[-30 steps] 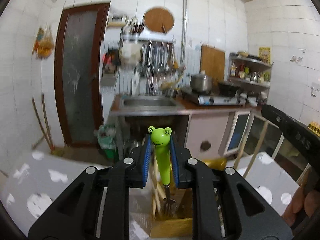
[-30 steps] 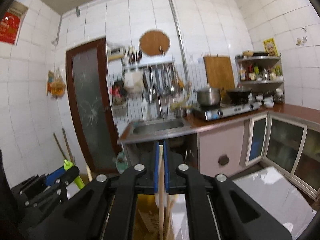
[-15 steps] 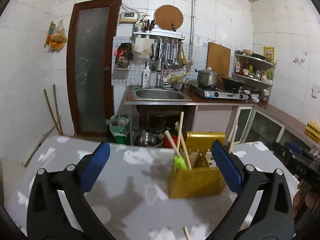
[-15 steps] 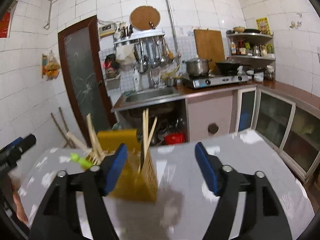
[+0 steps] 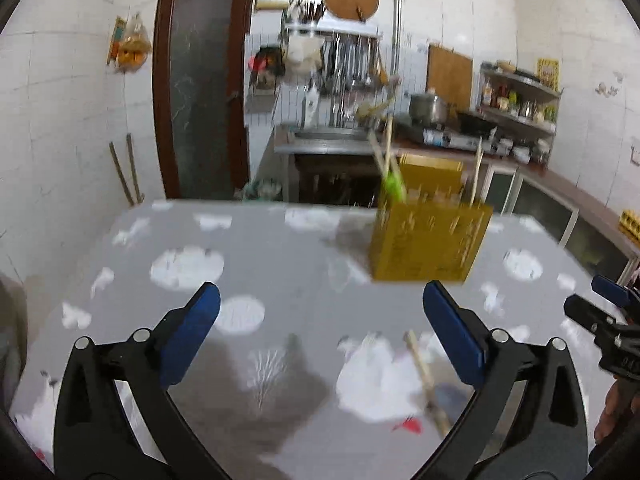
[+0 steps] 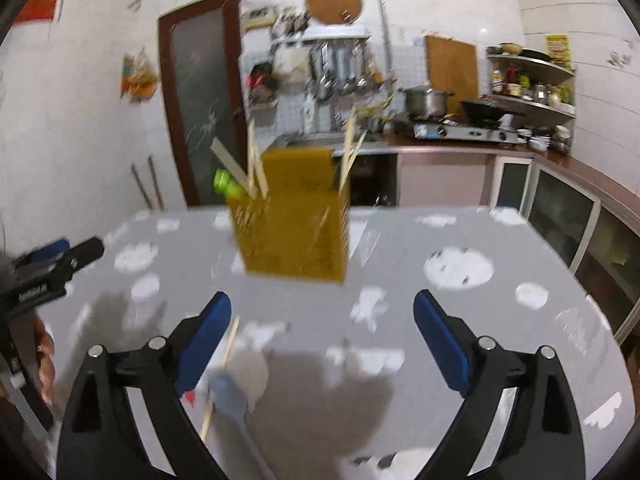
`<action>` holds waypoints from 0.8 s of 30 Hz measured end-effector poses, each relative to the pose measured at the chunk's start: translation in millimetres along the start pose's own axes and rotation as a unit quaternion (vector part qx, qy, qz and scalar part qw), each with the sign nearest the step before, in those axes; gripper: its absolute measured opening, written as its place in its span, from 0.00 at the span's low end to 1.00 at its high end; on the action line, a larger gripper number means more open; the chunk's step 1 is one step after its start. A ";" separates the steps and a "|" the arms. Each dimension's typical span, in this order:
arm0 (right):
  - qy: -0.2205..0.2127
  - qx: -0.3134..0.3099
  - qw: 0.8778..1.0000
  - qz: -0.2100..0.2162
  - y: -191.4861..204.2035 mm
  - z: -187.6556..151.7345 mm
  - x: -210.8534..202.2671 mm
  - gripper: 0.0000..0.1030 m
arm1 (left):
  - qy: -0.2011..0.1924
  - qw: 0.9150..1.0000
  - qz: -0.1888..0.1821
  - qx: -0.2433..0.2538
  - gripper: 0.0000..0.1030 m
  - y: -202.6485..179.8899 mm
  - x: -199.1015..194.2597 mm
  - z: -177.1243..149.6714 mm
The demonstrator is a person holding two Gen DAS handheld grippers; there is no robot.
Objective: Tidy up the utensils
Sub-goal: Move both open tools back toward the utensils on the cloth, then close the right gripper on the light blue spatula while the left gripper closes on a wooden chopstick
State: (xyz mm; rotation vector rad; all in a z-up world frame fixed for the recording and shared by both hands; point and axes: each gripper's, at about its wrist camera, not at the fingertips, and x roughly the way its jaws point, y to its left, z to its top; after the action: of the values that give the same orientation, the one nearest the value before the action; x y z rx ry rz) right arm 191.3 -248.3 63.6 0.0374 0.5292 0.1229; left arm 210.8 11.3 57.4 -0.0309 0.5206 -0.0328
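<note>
A yellow slotted utensil holder (image 5: 428,240) (image 6: 296,236) stands on the grey cloud-patterned table (image 5: 280,248) (image 6: 400,248). Several wooden chopsticks and a green frog-handled fork (image 5: 394,186) (image 6: 224,184) stick up out of it. A loose chopstick (image 5: 424,376) (image 6: 224,364) and a blue-grey spoon (image 6: 230,396) lie on the cloth close to me. My left gripper (image 5: 320,296) is wide open and empty, well back from the holder. My right gripper (image 6: 322,304) has its jaws opening with nothing between them; the loose chopstick lies by its left finger.
Behind the table run a counter with a sink (image 5: 328,136) and a stove (image 6: 460,128), and a dark door (image 5: 200,92) is at the left. Glass-front cabinets (image 6: 560,208) line the right side. A person's hand (image 6: 44,360) holds the left gripper.
The left gripper let go of the green fork and the right let go of a chopstick; both now stand in the holder. Both grippers opened, drew back and sank toward the near table.
</note>
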 end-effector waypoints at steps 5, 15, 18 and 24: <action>0.048 -0.021 0.999 0.004 12.0 -38.2 24.8 0.88 | 0.021 1.000 -0.004 0.002 0.95 11.3 15.7 -28.2; 0.126 -0.056 0.990 0.021 40.0 -69.8 52.2 0.83 | 0.059 0.998 0.018 -0.014 0.95 46.8 38.4 -45.5; 0.145 -0.075 0.986 0.016 48.4 -77.2 55.6 0.72 | 0.062 0.998 0.032 -0.005 0.95 51.8 38.5 -46.1; 0.167 -0.072 0.983 0.025 55.7 -75.8 60.5 0.71 | 0.084 0.994 0.064 0.020 0.95 66.9 35.7 -50.4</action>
State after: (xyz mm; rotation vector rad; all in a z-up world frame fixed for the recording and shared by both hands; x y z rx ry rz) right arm 198.8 -185.1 -28.3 -0.1135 0.8546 0.2190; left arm 218.2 75.6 -6.6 0.0439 0.6891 0.0796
